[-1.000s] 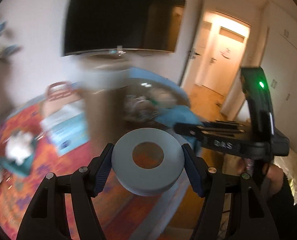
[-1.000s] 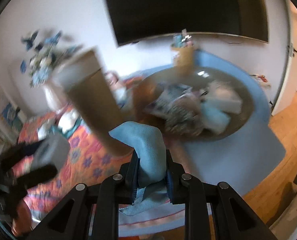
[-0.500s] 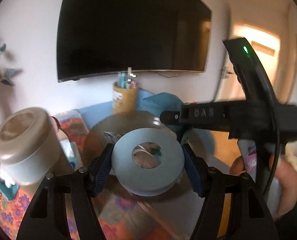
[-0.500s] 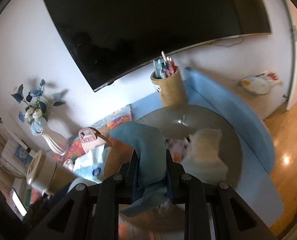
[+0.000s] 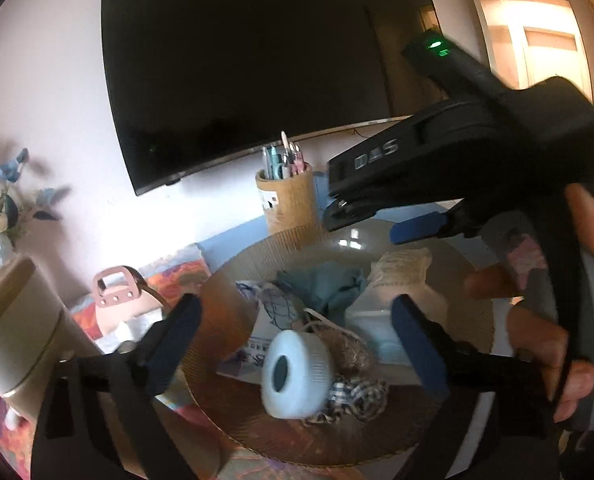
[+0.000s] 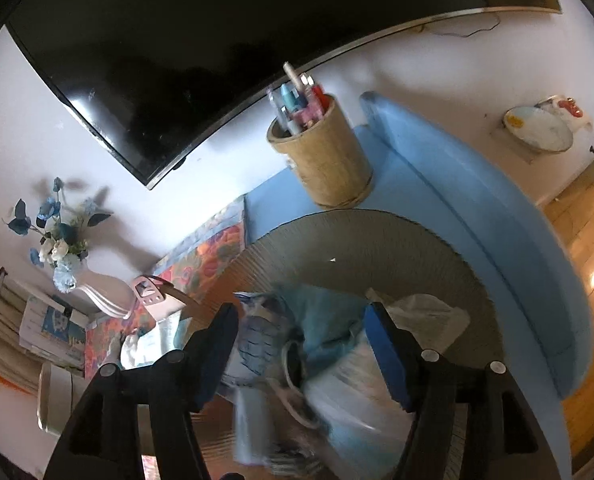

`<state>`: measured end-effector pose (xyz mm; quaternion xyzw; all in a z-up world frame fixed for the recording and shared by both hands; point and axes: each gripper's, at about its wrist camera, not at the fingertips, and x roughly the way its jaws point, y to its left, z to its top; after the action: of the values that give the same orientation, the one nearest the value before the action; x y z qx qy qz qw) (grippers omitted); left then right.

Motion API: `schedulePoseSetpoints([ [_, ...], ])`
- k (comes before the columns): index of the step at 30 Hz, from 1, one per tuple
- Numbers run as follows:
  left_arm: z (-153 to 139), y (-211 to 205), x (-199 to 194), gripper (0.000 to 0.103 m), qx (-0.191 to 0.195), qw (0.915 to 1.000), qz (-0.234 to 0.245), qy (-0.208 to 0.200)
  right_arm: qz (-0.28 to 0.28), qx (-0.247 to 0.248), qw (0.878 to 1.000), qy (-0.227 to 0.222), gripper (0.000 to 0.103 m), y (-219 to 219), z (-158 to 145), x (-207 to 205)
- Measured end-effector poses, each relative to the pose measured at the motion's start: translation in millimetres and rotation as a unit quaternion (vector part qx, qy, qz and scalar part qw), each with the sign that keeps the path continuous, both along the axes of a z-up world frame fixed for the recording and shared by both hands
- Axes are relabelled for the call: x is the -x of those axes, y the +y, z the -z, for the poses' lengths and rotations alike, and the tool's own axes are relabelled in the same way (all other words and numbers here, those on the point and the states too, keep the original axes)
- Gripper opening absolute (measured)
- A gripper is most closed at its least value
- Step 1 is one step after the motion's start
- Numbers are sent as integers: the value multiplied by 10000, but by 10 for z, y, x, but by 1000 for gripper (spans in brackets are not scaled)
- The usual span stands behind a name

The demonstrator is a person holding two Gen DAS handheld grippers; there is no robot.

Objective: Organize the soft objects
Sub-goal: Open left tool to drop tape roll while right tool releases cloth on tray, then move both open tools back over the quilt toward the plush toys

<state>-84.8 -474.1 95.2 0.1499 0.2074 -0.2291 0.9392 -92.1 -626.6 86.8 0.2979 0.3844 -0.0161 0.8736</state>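
My left gripper [image 5: 297, 304] hangs over a big round woven tray [image 5: 233, 280], jaws opening wide with nothing pressed between the pads. A pale blue ring-shaped roll [image 5: 297, 372] lies free in the tray below them, on its edge against a checked cloth [image 5: 355, 392]. My right gripper [image 6: 301, 312] is also over the tray [image 6: 377, 224] and its jaws are opening. A blue cloth [image 6: 329, 320] lies loose beneath them on the pile. The left wrist view shows the right gripper [image 5: 361, 226] in a hand, above the tray's far side.
A bamboo pen holder [image 6: 325, 160] stands just behind the tray, under a wall-mounted television. In the tray also lie a white folded cloth [image 5: 397, 276] and printed packets. A beige lidded canister [image 5: 13, 320], a pink handled item [image 5: 117, 288] and a flower vase [image 6: 57, 248] stand left.
Both grippers swung over the tray and opened. The left let go of the ring roll and the right let go of the blue cloth; both things now lie in the tray.
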Motion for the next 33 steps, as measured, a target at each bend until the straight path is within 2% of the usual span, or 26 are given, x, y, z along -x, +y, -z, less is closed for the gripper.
schedulePoseSetpoints([
  [4,-55,61,196,98,66,9997,216,18,132,-4,9998,-158,64,-69,-91,280],
  [10,-305,329,821,98,174,9948,916,-408,201,178,9975,-652,65,124,-373,928],
  [12,-382,495,963,98,157,9928,1102,-446,208,345,9957,-831,69,279,-437,1208],
  [14,-459,697,1098,98,115,9920,1182,-431,166,426,9931,-1079,82,480,-474,1486],
  [15,-488,806,1134,98,103,9922,1174,-415,126,411,9920,-1190,84,558,-477,1583],
  [19,-552,1344,1149,98,111,9950,986,-138,-499,235,9860,-1575,85,1019,-418,1862],
  [23,-532,1973,913,98,184,9974,617,327,-1179,653,9807,-1415,85,1613,-355,1842],
  [27,-535,2680,596,98,420,9970,33,642,-2051,1262,9634,-1176,85,2463,-340,1628],
  [30,-526,3177,368,98,506,9954,-385,715,-2302,1725,9521,-1040,85,3062,-335,1381],
  [33,-434,3622,174,98,478,9935,-762,693,-2617,1879,9421,-930,85,3609,-290,1098],
])
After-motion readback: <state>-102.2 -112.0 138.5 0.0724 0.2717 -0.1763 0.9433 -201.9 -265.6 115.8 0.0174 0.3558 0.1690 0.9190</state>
